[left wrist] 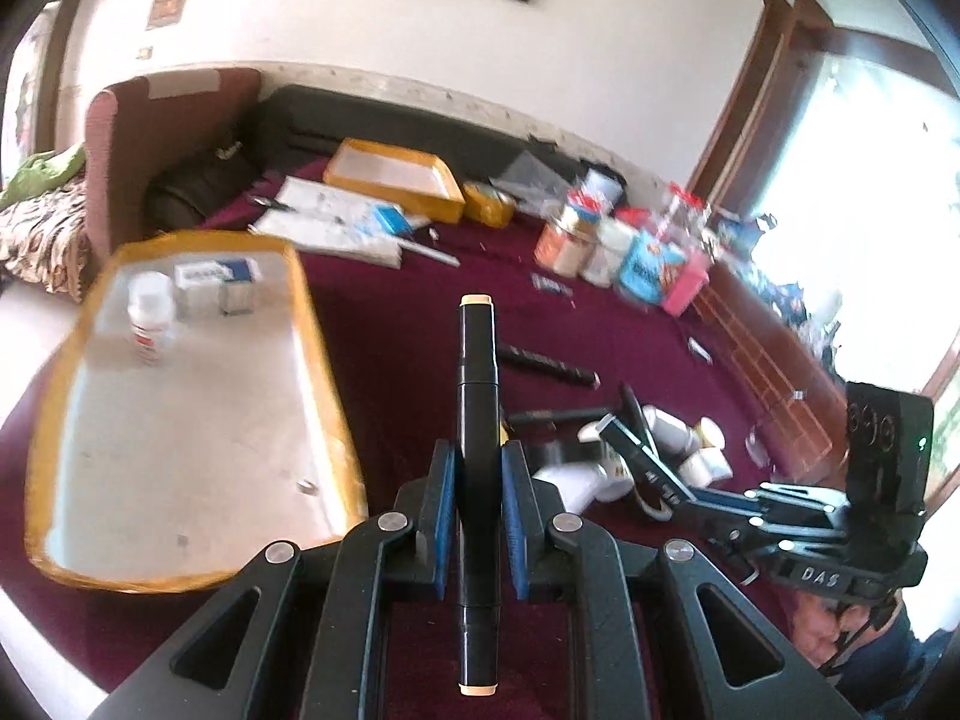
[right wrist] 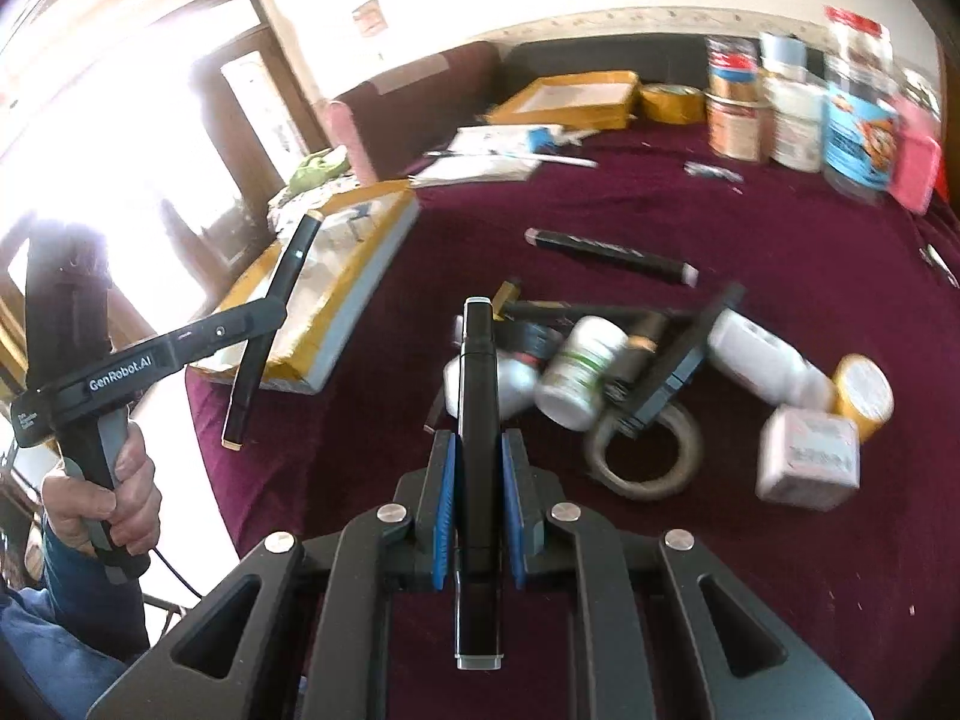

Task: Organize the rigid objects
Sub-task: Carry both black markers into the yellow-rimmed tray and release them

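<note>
Nearest the lens, the left tongs (left wrist: 480, 525) are pinching a black marker (left wrist: 478, 396) between their blue pads, and the right tongs (right wrist: 479, 510) are pinching a second black marker (right wrist: 478, 420) the same way. Each marker is running lengthwise straight along its tongs, long axis from 6 to 12 o'clock in its own view; the left one is showing a cream cap at the far tip, the right one a pale grey tip.

The largest thing on the table (left wrist: 390, 312), under its maroon cloth, is the yellow-rimmed tray (left wrist: 54, 420) at 9 o'clock in the left view. It is holding only a small white bottle (left wrist: 151, 315) and a blue and white box (left wrist: 216, 285), so the sorting looks barely begun.

Much is waiting: in the right view a heap at 2 to 3 o'clock is mixing white bottles (right wrist: 579, 372), a tape roll (right wrist: 645, 456), a small white box (right wrist: 807, 459) and dark pens, and one more marker (right wrist: 612, 255) is lying alone at 1 o'clock, pointing roughly 10 to 4.

A hand (right wrist: 105, 504) is gripping the left handle at 8 o'clock.
</note>
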The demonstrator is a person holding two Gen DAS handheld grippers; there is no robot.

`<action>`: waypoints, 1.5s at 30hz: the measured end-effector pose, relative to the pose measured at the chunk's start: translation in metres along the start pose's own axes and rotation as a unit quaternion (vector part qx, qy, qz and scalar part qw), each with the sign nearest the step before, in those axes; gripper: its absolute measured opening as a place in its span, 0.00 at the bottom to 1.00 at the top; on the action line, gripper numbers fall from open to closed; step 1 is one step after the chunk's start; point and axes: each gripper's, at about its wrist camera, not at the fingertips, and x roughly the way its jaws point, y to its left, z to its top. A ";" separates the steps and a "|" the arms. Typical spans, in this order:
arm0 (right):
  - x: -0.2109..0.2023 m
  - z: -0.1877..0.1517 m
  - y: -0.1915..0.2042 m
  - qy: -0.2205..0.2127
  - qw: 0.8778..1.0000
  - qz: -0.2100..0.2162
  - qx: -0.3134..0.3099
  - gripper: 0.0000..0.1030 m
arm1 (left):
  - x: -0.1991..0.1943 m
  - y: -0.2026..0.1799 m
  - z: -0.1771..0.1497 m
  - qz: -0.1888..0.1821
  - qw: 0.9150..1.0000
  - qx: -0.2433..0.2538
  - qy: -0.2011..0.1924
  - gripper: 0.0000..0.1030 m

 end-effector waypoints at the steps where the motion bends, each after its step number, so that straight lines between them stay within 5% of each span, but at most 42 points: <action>1: 0.002 0.004 0.006 -0.002 1.000 0.004 -0.007 0.14 | -0.006 0.005 0.002 0.004 1.000 -0.005 -0.008 0.14; 13: 0.066 0.058 0.093 0.012 0.996 0.066 -0.062 0.14 | -0.040 0.098 0.021 0.081 0.991 -0.094 -0.049 0.14; 29: 0.201 0.126 0.140 0.095 0.993 0.032 -0.060 0.14 | 0.032 0.180 0.048 0.157 0.979 -0.126 0.038 0.14; 45: 0.273 0.161 0.171 0.130 0.989 0.013 -0.075 0.14 | 0.064 0.203 0.062 0.161 0.975 -0.124 0.087 0.15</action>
